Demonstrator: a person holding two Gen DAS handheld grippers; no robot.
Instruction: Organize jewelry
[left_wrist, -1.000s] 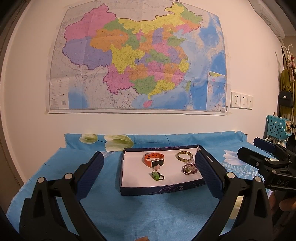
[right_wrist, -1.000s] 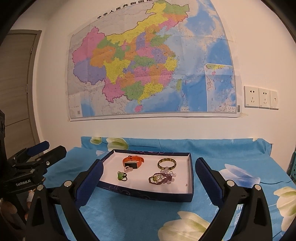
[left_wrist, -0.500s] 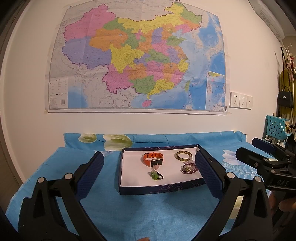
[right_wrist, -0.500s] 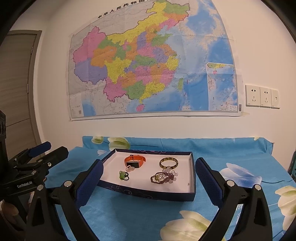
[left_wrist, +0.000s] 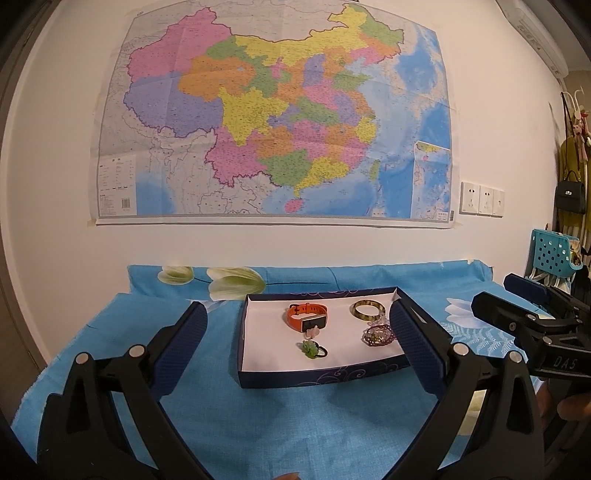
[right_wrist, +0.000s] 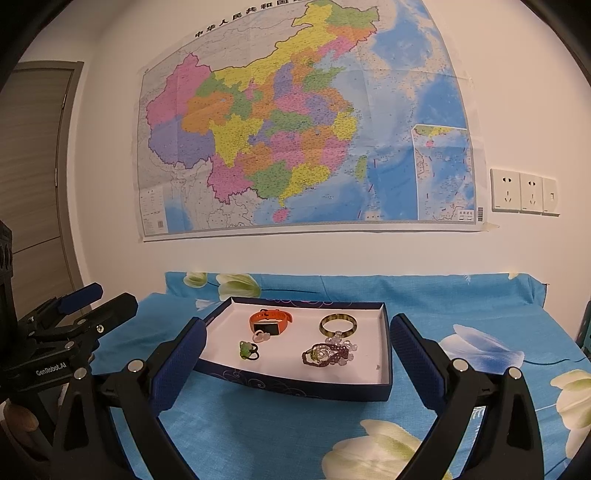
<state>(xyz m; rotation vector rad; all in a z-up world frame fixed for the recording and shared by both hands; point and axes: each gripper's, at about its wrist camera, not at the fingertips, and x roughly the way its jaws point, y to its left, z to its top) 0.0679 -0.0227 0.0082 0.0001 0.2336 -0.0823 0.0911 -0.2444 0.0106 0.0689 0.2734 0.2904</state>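
Observation:
A dark blue tray (left_wrist: 317, 376) (right_wrist: 295, 386) with a white floor sits on the blue floral cloth. In it lie an orange watch (left_wrist: 307, 316) (right_wrist: 269, 320), a green-brown bangle (left_wrist: 366, 309) (right_wrist: 338, 324), a purple bead bracelet (left_wrist: 377, 335) (right_wrist: 323, 355) and a green hair tie (left_wrist: 312, 348) (right_wrist: 248, 350). My left gripper (left_wrist: 295, 343) is open and empty in front of the tray. My right gripper (right_wrist: 295, 350) is open and empty, also short of the tray. Each gripper shows at the edge of the other's view.
A large map (left_wrist: 273, 122) hangs on the wall behind the table. Wall sockets (right_wrist: 522, 192) are at the right. A turquoise basket (left_wrist: 554, 253) and hanging bags (left_wrist: 570, 192) stand at the far right. A door (right_wrist: 33, 184) is at the left.
Both grippers have drawn back and risen very slightly; the tray sits a little lower and nearer centre in both views. The jewelry has not moved.

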